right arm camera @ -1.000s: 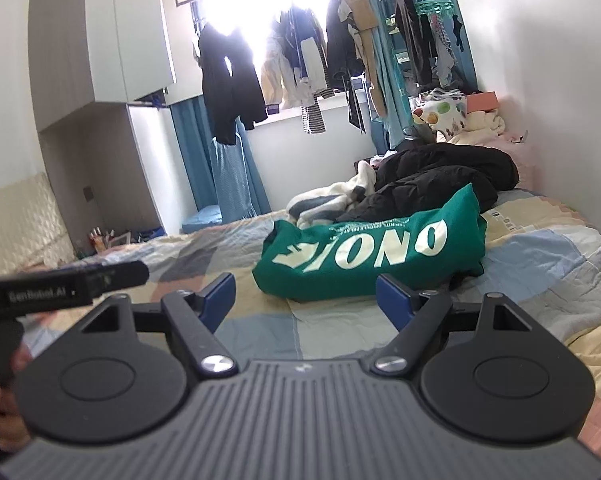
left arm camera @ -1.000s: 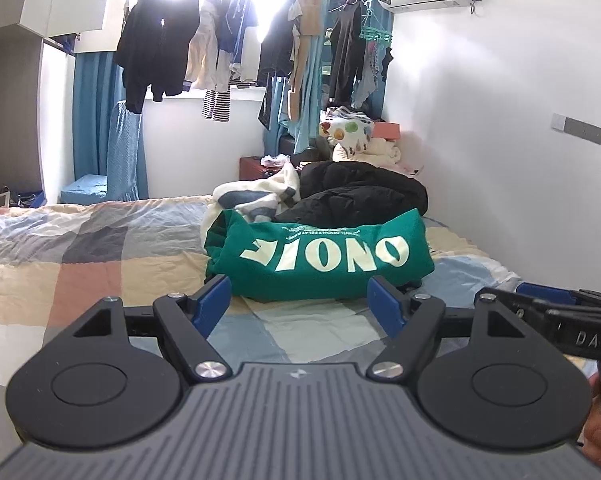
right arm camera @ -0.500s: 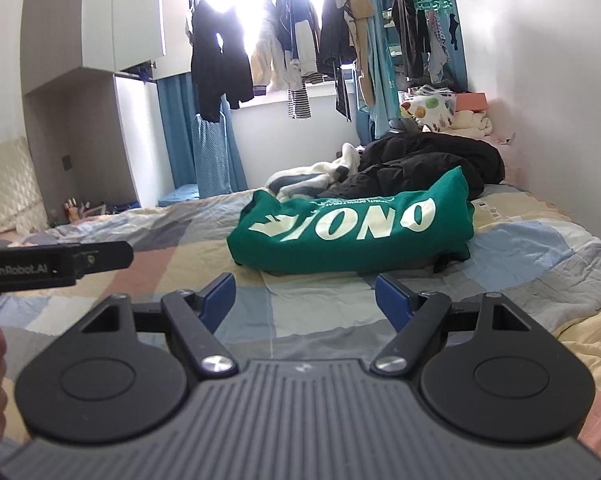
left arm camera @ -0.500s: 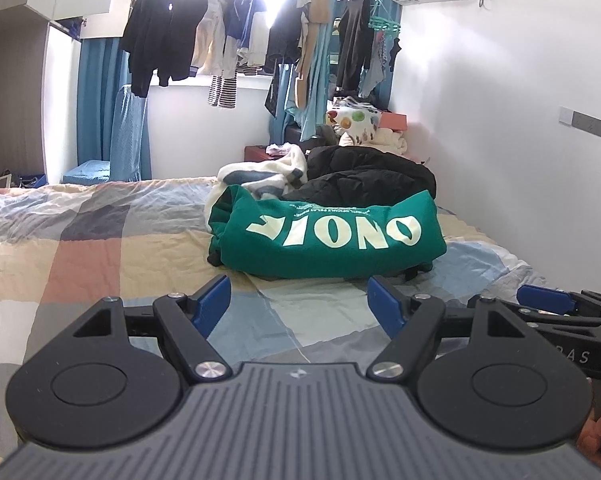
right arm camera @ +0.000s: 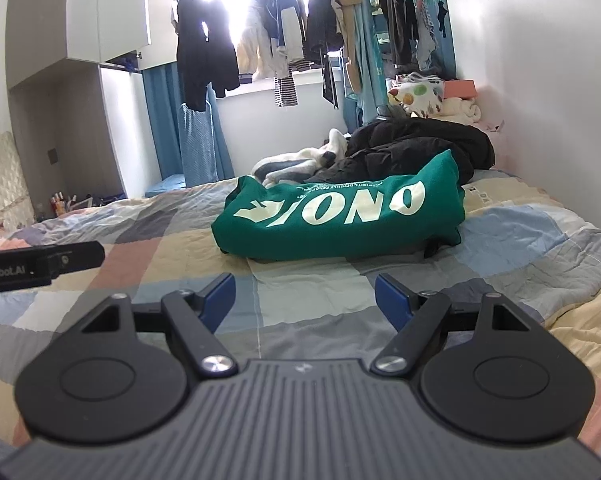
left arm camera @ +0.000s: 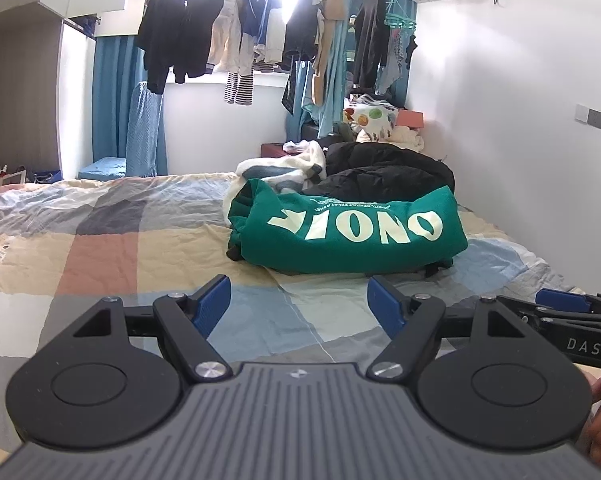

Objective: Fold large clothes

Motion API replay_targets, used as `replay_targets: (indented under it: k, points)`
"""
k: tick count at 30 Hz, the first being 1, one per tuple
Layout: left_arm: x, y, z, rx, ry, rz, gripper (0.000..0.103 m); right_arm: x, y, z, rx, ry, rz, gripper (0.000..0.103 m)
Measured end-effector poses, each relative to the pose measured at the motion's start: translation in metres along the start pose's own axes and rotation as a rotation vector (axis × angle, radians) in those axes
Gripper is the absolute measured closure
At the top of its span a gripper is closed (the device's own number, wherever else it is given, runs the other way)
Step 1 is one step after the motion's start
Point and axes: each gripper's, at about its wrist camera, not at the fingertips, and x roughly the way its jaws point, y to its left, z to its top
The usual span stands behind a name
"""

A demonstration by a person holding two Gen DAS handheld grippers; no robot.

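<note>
On the bed [left arm camera: 100, 248], both my left gripper [left arm camera: 299, 300] and right gripper [right arm camera: 304, 296] are wide apart and empty, so I should grab the green top [left arm camera: 352, 236] by its corners.

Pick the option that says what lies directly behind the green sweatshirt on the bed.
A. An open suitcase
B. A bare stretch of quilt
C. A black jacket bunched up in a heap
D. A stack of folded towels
C: in both wrist views a black jacket lies in a rumpled heap right behind the green sweatshirt, with a white and grey garment beside it on the patchwork quilt.
</note>
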Motion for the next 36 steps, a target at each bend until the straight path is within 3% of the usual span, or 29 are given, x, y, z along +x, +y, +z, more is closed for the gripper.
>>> replay_targets:
  k: [11, 19, 22, 24, 36]
  points:
    - [0.004, -0.006, -0.003, 0.002, 0.021, -0.007, 0.022, 0.002, 0.006, -0.002, -0.049, 0.008, -0.028, 0.024]
    - [0.002, 0.0, -0.006, -0.01, 0.019, -0.008, 0.006, 0.004, 0.007, -0.001, -0.063, 0.024, -0.023, 0.024]
    - [0.0, 0.003, -0.007, -0.01, 0.018, 0.007, 0.004, 0.004, 0.006, 0.0, -0.053, 0.025, -0.01, 0.015]
    - [-0.001, 0.005, -0.007, -0.018, 0.013, 0.012, 0.004, 0.003, 0.007, 0.001, -0.052, 0.023, -0.017, 0.0]
    - [-0.007, 0.012, -0.01, -0.047, 0.021, 0.036, 0.003, 0.003, 0.008, -0.001, -0.056, 0.009, -0.048, 0.0]
